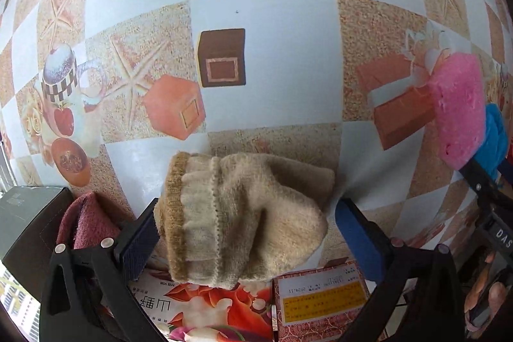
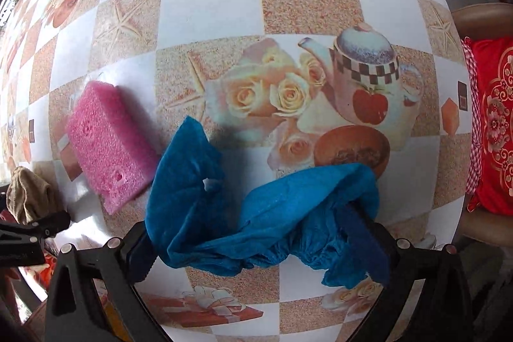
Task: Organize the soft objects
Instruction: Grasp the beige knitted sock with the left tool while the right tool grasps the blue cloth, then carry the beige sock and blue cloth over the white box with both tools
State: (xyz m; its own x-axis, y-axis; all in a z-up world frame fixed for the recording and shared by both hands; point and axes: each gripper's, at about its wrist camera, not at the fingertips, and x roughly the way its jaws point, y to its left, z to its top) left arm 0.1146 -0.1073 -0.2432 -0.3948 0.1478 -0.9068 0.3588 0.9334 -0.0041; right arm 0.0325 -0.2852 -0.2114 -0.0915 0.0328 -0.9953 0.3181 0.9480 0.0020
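In the left wrist view a folded beige sock with a tan cuff lies between the fingers of my left gripper. The jaws stand wide open; the left pad touches the cuff and the right pad is apart from the sock. In the right wrist view a crumpled blue cloth lies between the fingers of my right gripper, which is open around it. A pink sponge sits left of the cloth; it also shows in the left wrist view.
A dark red cloth lies in a dark box at lower left. A printed floral box sits under the sock at the table's near edge. A red cushion rests on a chair to the right.
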